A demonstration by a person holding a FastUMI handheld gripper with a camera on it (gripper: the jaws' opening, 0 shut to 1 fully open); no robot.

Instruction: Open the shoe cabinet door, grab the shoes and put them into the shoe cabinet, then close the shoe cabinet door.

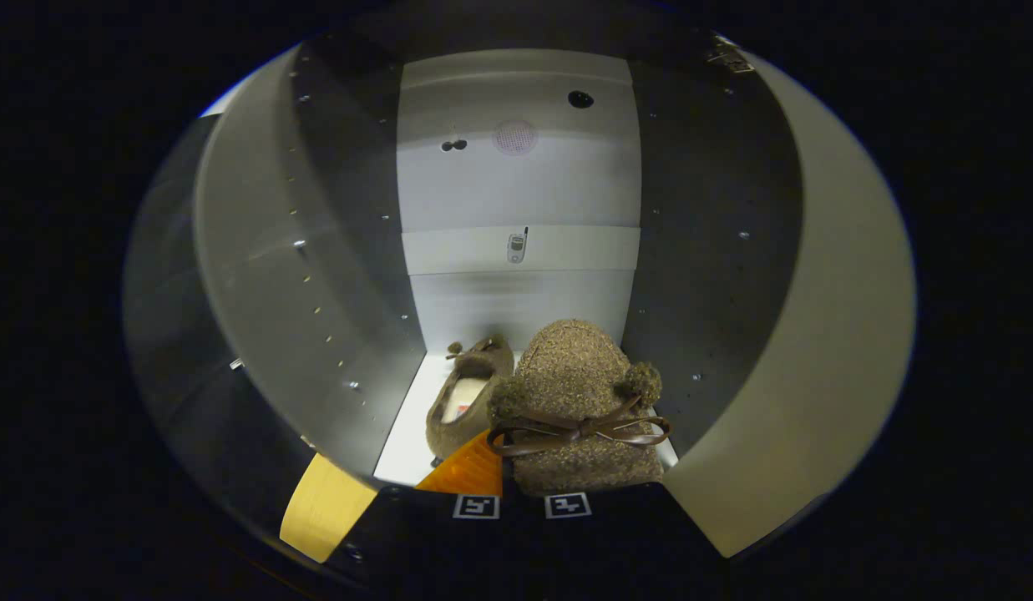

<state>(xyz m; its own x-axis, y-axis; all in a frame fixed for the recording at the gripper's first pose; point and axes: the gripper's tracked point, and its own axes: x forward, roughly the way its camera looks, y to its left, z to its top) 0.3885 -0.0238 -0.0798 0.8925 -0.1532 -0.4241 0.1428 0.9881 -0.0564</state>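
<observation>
I am looking into the open shoe cabinet (516, 192), which has a pale back wall and dark side walls. A brown fuzzy shoe (579, 392) with pompoms and a dark ribbon bow sits right at my gripper (524, 455), heel end toward me, just above the cabinet floor (403, 451). One ridged finger pad (470, 469) presses its left side; the other finger is hidden behind the shoe. The matching second shoe (466, 401) lies on the cabinet floor just left of it, toe toward the back wall.
A pale shelf (566, 249) crosses the cabinet at mid height with a small object on its front edge. The open door panel (249, 250) curves away on the left and a light side panel (833, 334) on the right. The dark walls carry small peg holes.
</observation>
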